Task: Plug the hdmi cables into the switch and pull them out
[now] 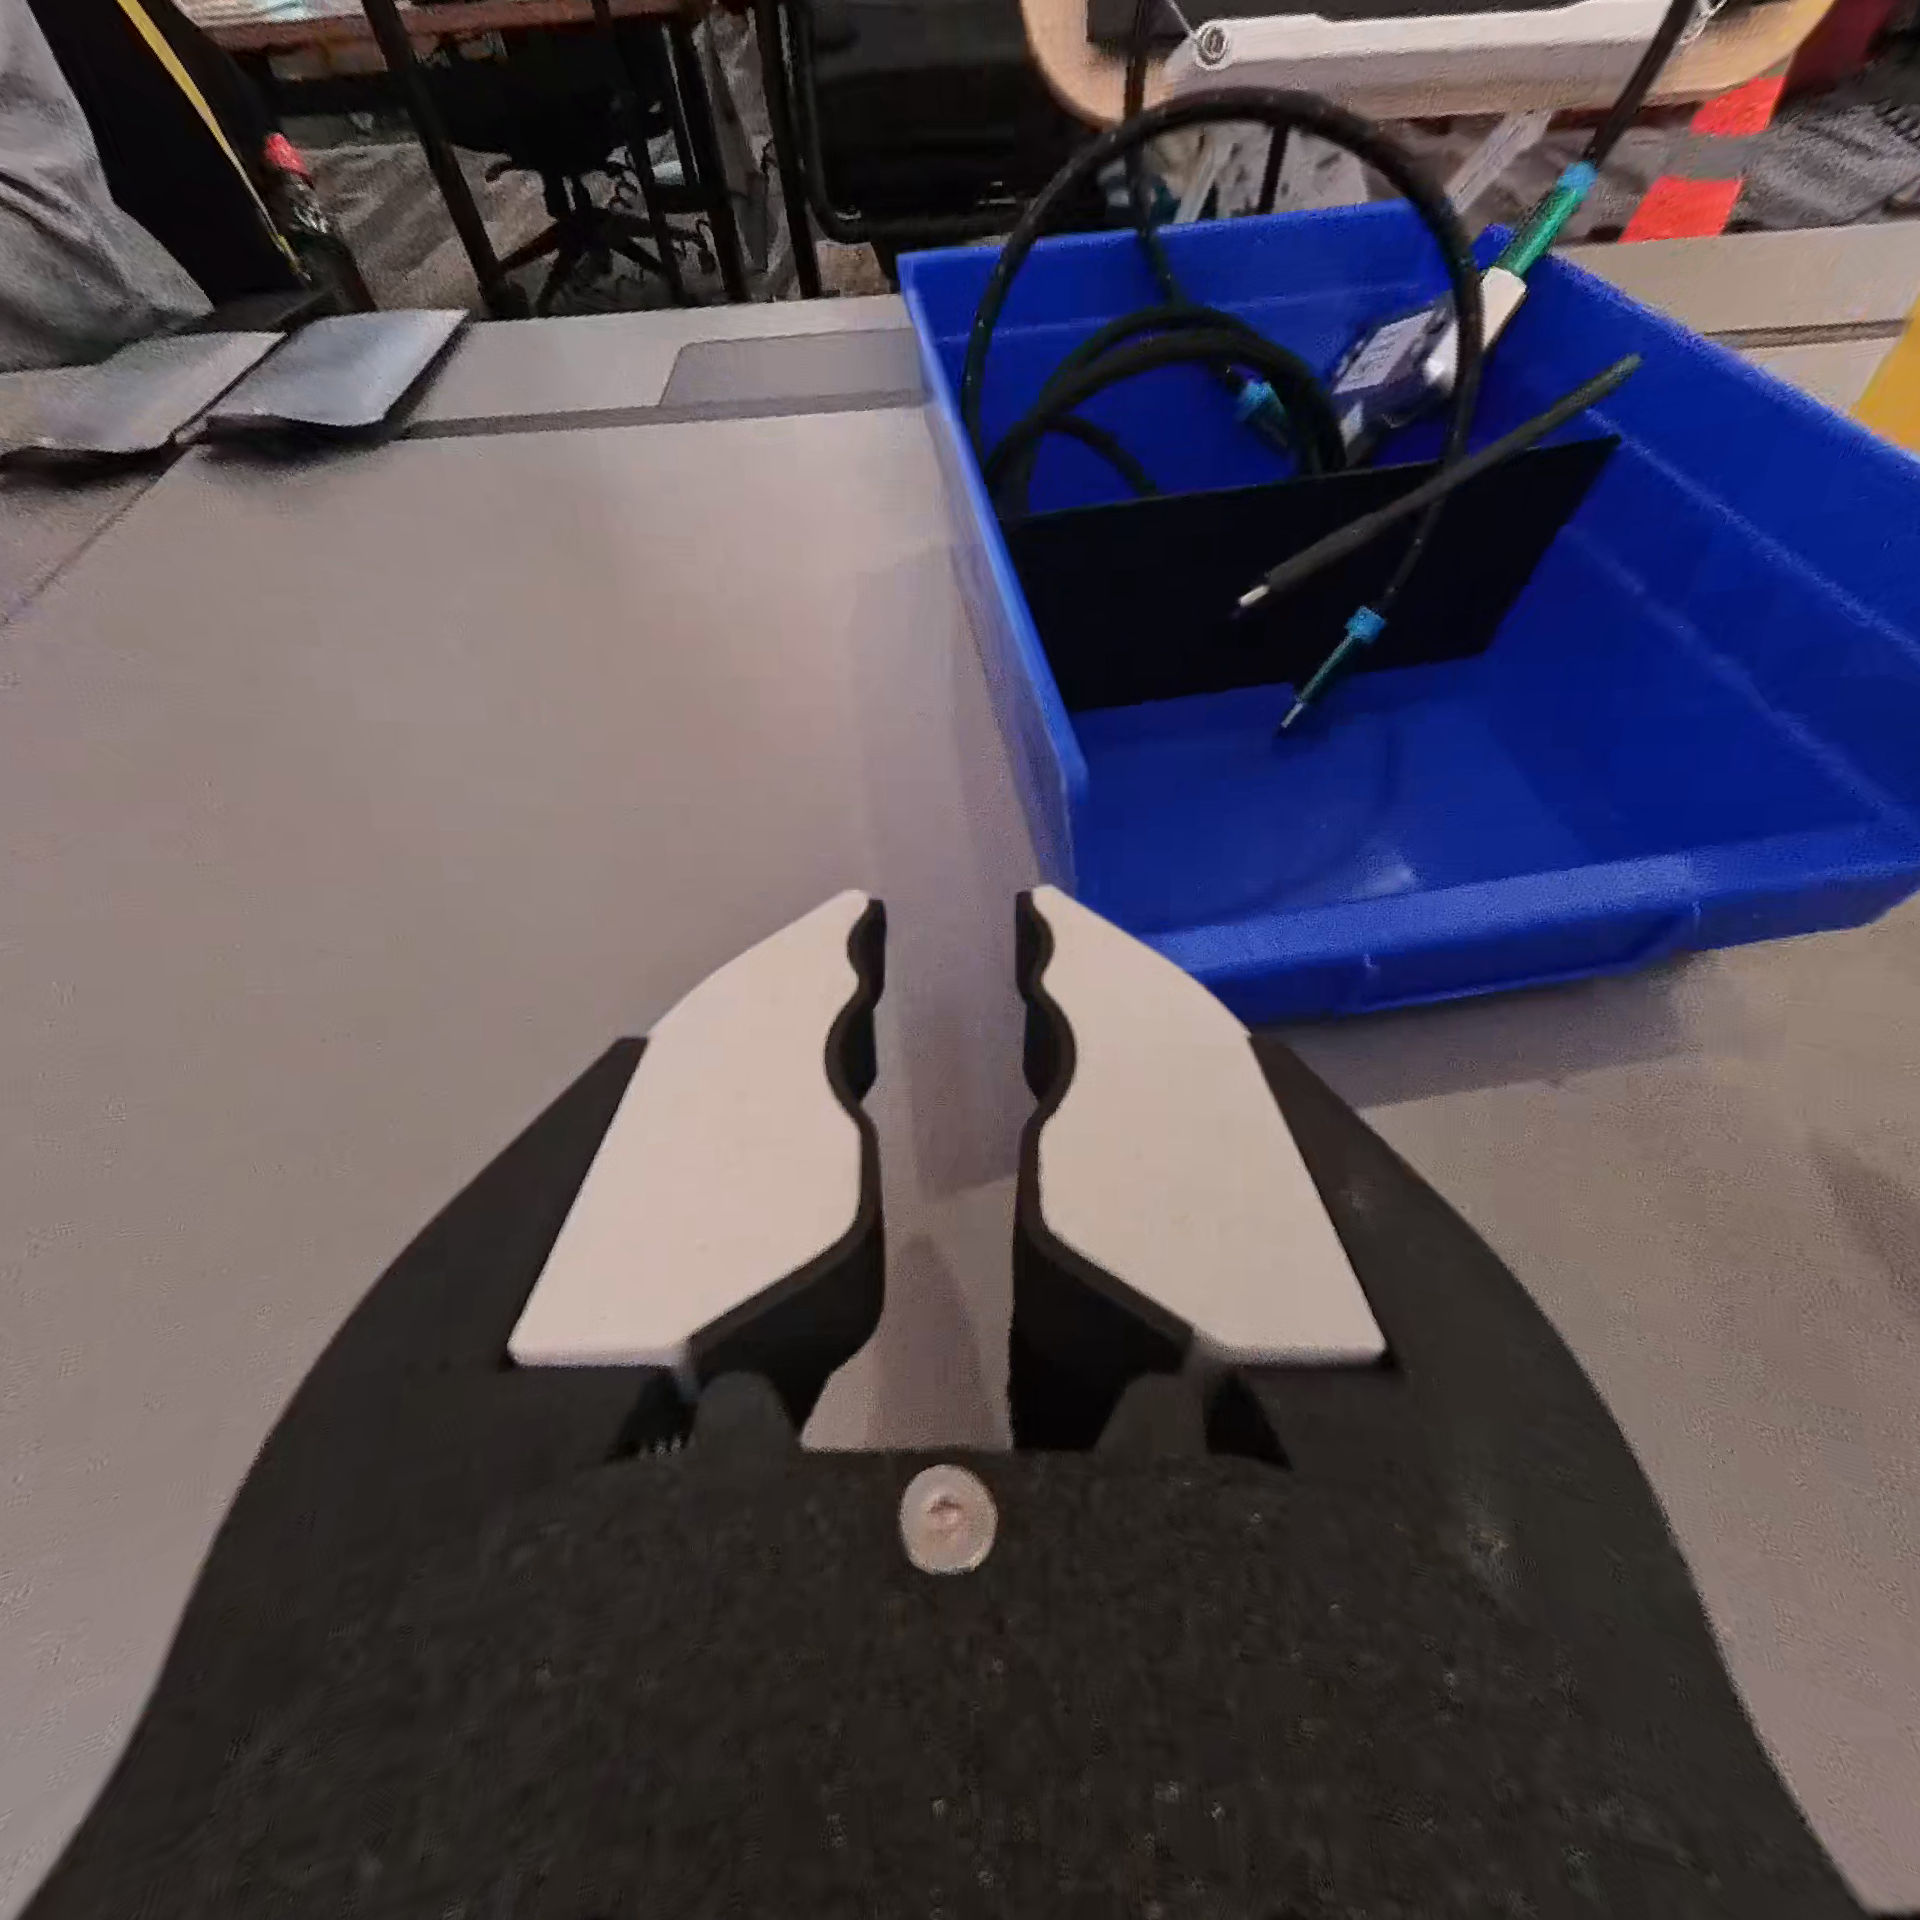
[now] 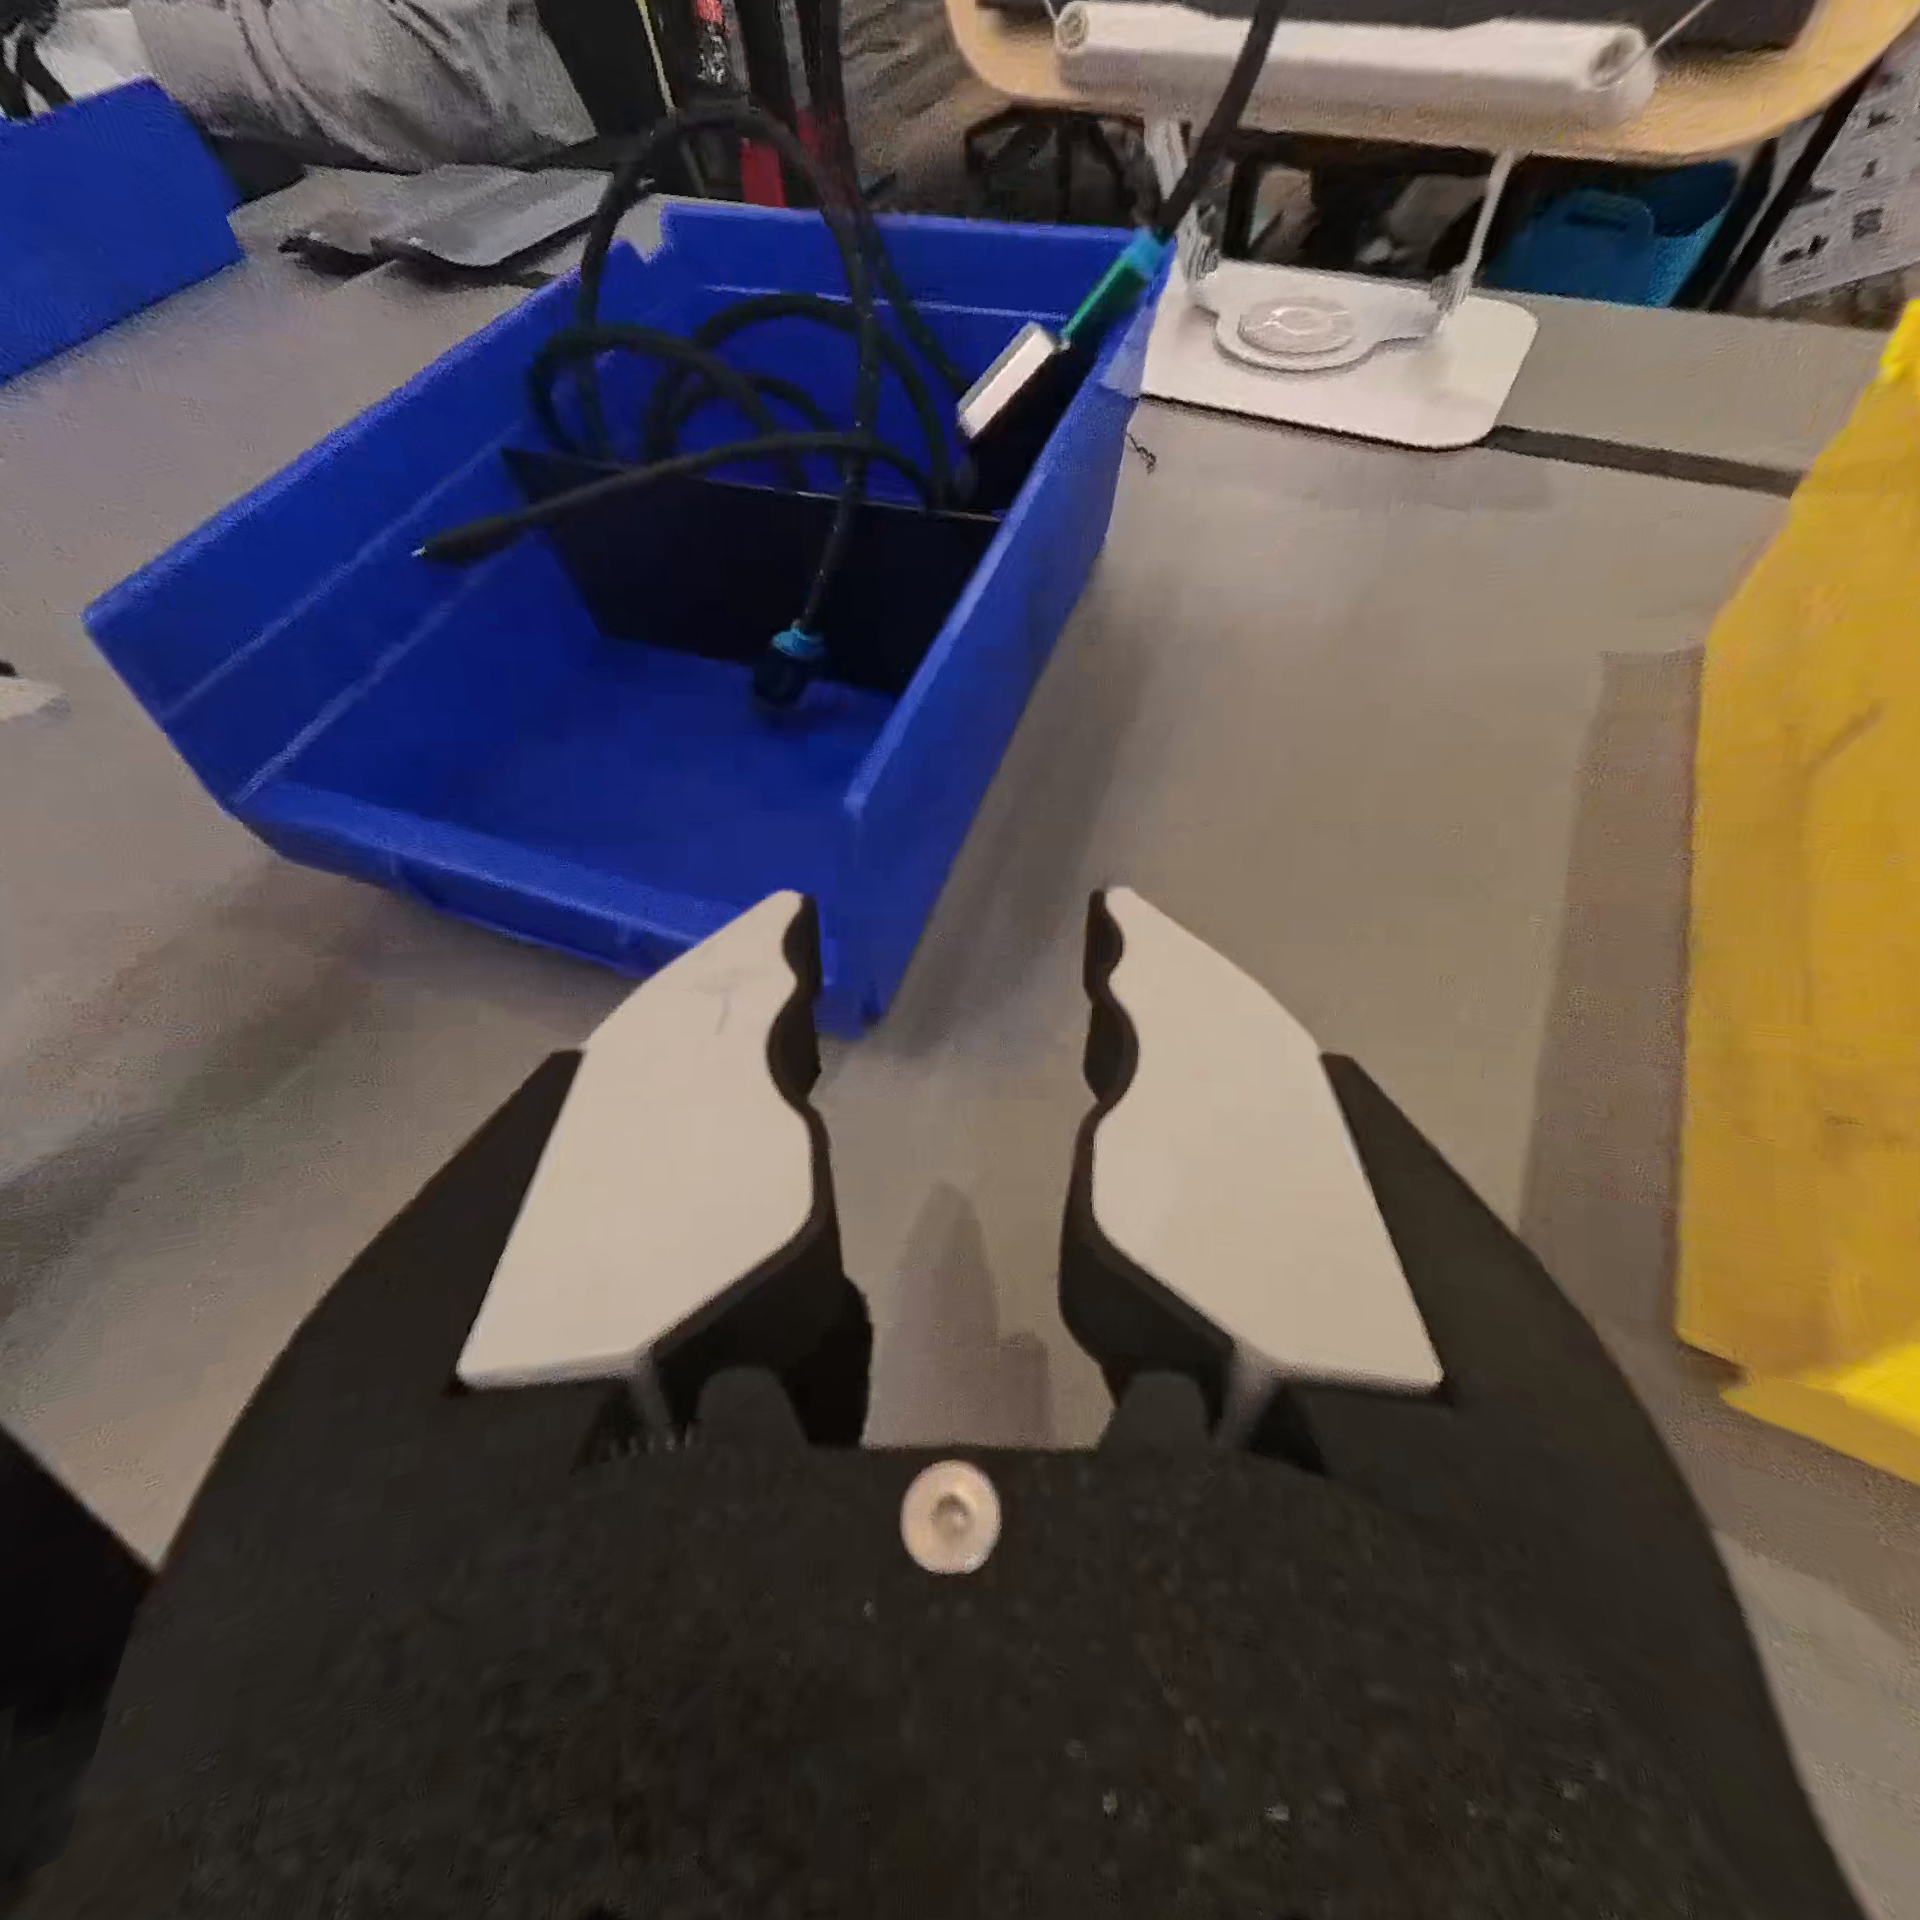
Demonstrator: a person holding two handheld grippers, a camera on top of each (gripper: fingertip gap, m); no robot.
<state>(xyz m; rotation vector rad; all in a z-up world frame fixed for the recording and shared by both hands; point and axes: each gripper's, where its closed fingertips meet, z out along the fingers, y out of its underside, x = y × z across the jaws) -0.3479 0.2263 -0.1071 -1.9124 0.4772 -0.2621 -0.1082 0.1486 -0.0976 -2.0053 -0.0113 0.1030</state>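
Observation:
A blue bin with a black divider stands on the grey table. Its far compartment holds coiled black cables and a small silver-grey switch box leaning on the wall. Two cable plugs hang over the divider into the near compartment. My left gripper is open and empty, left of the bin's near corner. My right gripper is open and empty, at the bin's near right corner.
A yellow bin stands at the right. A white stand base sits behind the blue bin. Dark flat pouches lie at the table's far left. A second blue bin shows at the far left. Chairs and clutter stand beyond the table.

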